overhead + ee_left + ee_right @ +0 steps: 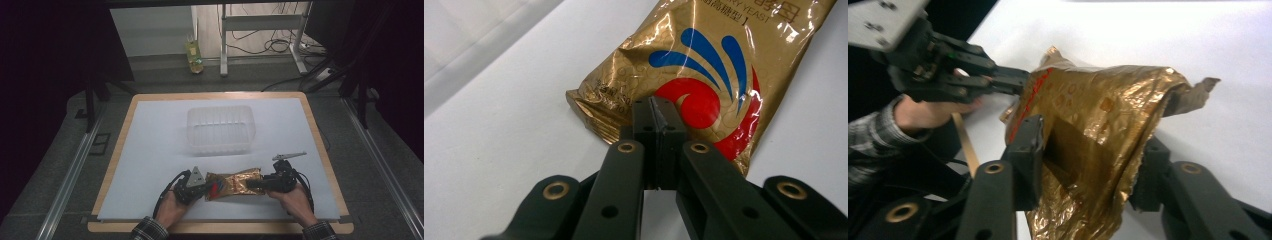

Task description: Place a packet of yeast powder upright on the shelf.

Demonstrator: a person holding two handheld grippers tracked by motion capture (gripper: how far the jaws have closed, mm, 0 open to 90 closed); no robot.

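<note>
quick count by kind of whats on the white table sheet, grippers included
Gold yeast packet: 1
Clear plastic tub: 1
Grippers: 2, left gripper and right gripper
Total: 4

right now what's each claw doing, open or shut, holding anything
Left claw: shut on the end of the crinkled gold foil packet.
Right claw: jaws on either side of the packet's other end; grip cannot be told.
</note>
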